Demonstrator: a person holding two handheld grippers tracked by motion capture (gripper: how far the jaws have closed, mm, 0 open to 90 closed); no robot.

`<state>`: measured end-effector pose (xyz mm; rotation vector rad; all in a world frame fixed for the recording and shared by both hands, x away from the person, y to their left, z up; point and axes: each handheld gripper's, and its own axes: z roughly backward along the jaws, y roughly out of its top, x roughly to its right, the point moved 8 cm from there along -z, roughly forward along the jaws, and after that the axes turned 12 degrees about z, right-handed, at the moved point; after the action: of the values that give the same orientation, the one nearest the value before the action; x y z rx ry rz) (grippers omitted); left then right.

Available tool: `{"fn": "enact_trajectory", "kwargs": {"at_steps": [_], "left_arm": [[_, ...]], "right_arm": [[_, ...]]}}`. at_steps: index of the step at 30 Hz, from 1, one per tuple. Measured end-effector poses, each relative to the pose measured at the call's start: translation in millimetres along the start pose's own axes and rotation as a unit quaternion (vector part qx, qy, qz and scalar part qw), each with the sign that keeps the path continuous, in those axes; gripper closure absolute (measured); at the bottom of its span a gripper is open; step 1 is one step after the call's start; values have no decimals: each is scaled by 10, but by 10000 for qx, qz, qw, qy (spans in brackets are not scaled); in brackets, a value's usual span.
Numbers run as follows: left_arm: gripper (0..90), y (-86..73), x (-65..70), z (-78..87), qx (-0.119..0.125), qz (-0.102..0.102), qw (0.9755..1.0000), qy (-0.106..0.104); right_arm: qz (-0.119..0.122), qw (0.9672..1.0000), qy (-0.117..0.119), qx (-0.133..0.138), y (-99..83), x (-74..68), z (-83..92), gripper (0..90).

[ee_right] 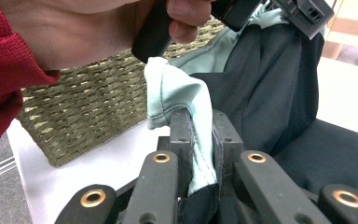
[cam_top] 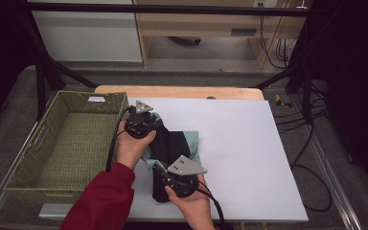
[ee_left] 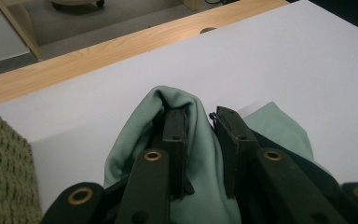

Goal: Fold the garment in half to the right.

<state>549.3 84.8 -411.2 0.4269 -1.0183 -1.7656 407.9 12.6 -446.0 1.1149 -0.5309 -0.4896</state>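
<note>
A garment of pale green (cam_top: 193,143) and dark grey cloth (cam_top: 171,143) lies bunched on the white board (cam_top: 249,153), left of its middle. At the garment's far left end, my left gripper (cam_top: 153,119) has a green fold (ee_left: 200,154) filling the gap between its pads; the fold also hoods one jaw. My right gripper (cam_top: 161,166), at the near end, is shut on a thin green hem (ee_right: 198,140) that stands up between its jaws. Behind that hem hangs the dark cloth (ee_right: 265,93). A hand in a red sleeve (ee_right: 9,60) holds the left gripper.
A woven green basket (cam_top: 28,158) stands left of the board, close to the left hand; its wall (ee_right: 84,112) is in the right gripper view. A wooden table edge (cam_top: 182,92) runs along the far side. Cables (cam_top: 311,158) lie on the floor at the right.
</note>
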Motion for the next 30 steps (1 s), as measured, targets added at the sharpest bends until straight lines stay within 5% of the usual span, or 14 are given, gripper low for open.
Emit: {"fn": "enact_trajectory", "kwargs": {"at_steps": [30], "left_arm": [[719, -7, 310, -183, 116, 14, 9992, -378]], "right_arm": [[20, 9999, -100, -135, -176, 97, 150, 817]]}}
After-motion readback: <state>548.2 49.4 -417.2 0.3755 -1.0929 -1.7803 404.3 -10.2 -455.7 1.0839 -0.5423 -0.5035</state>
